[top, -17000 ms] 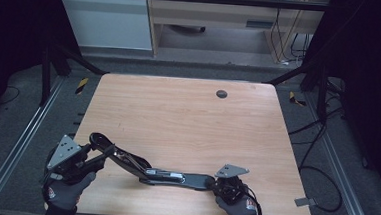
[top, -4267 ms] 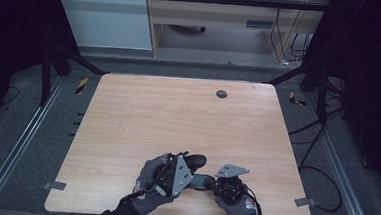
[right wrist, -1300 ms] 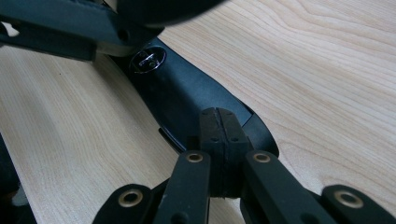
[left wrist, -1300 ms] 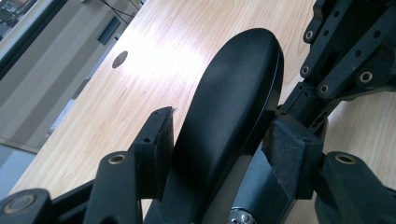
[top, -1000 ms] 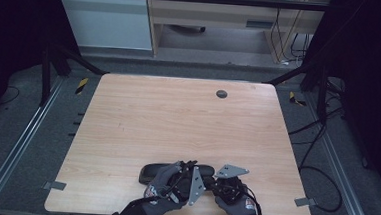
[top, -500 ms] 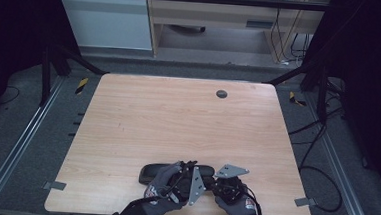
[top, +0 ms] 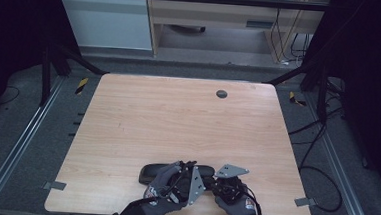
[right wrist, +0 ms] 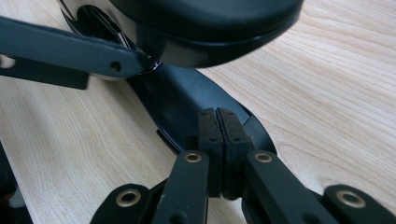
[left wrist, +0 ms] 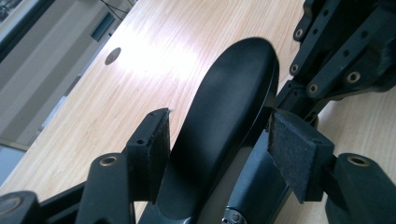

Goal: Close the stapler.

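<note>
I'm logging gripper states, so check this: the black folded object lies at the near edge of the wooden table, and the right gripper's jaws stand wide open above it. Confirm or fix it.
Not quite. The right gripper is shut: the right gripper view shows its pads pressed together, over the black folded object. That object does lie near the front edge of the wooden table.

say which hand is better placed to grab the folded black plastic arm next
Left, likely: the left tool, jaws just opening, straddles the folded black plastic arm, pads beside it. The right tool is shut, tips at its lower part.
</note>
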A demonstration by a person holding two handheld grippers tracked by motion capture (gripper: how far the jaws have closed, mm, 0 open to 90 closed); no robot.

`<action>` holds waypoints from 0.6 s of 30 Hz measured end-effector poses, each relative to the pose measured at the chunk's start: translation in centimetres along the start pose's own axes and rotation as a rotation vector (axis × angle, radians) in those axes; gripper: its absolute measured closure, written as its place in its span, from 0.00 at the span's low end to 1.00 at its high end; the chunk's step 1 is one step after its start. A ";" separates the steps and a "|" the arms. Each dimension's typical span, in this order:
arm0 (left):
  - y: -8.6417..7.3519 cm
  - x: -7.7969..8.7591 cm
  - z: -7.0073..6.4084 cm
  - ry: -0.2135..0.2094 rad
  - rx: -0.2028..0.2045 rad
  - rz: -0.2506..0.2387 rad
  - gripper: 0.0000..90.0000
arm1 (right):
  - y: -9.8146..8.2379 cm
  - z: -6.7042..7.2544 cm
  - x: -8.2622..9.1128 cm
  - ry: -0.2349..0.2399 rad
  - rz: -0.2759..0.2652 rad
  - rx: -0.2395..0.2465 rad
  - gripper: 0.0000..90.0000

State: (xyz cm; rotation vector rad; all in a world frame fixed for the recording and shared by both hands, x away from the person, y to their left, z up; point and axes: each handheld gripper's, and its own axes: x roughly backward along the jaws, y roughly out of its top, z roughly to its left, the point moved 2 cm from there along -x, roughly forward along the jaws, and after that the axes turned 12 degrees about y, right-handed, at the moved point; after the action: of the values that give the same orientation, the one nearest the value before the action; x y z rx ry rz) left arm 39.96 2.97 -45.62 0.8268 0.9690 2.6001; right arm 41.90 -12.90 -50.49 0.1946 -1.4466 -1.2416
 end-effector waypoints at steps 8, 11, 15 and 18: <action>0.4 0.6 0.3 -0.008 0.023 -0.019 0.41 | 0.1 0.0 0.3 -0.013 -0.005 -0.001 1.00; 0.4 0.9 0.5 -0.023 0.041 -0.022 0.40 | 0.2 0.0 0.7 -0.015 -0.026 -0.004 1.00; 0.5 1.1 0.7 -0.034 0.059 -0.028 0.40 | 0.2 -0.1 0.9 -0.020 -0.035 -0.007 1.00; 0.7 1.4 0.9 -0.048 0.082 -0.035 0.40 | 0.2 -0.2 1.1 -0.026 -0.040 -0.008 1.00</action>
State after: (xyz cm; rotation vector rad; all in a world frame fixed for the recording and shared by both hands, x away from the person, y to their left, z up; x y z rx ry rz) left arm 39.30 3.50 -44.04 0.8793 1.0735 2.5140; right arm 41.82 -13.72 -49.70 0.2039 -1.4657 -1.2866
